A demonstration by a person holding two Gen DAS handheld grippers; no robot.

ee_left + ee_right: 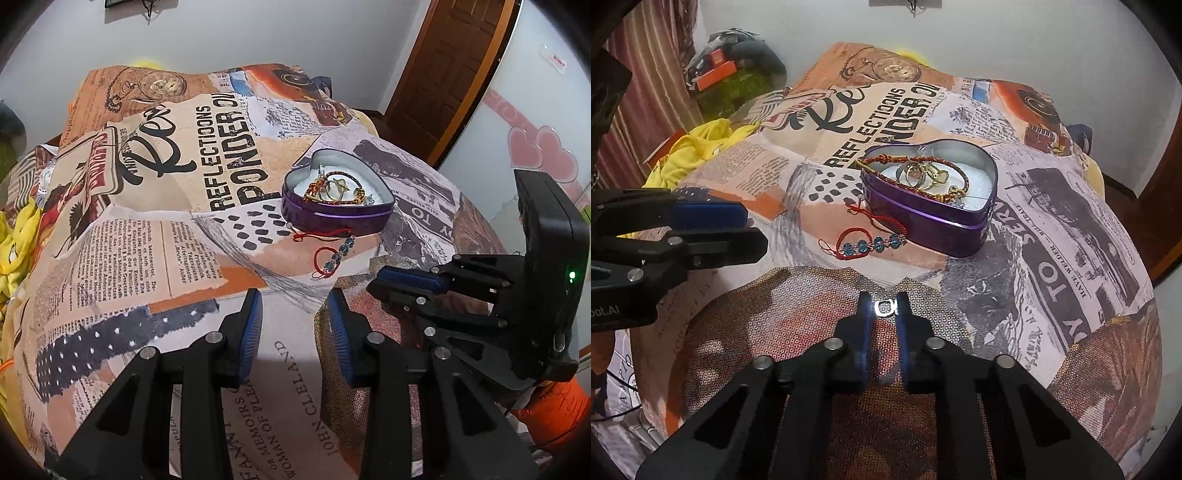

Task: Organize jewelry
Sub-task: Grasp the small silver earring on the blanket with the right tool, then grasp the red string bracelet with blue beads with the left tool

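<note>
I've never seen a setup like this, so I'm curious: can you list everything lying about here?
Heart-shaped tin: one, purple, open, on the printed cloth.
Bangle: one, red and gold, inside the tin.
Rings: a few, gold, inside the tin; exact count unclear.
Beaded bracelet: one, red cord with blue beads, on the cloth beside the tin.
Small ring: one, silver, between the right gripper's fingertips.
Printed cloth: one, newspaper pattern, covering the surface.
Yellow fabric: one heap, beyond the cloth.
Left gripper: black, blue pads, open.
Right gripper: black, pinching the small ring.
</note>
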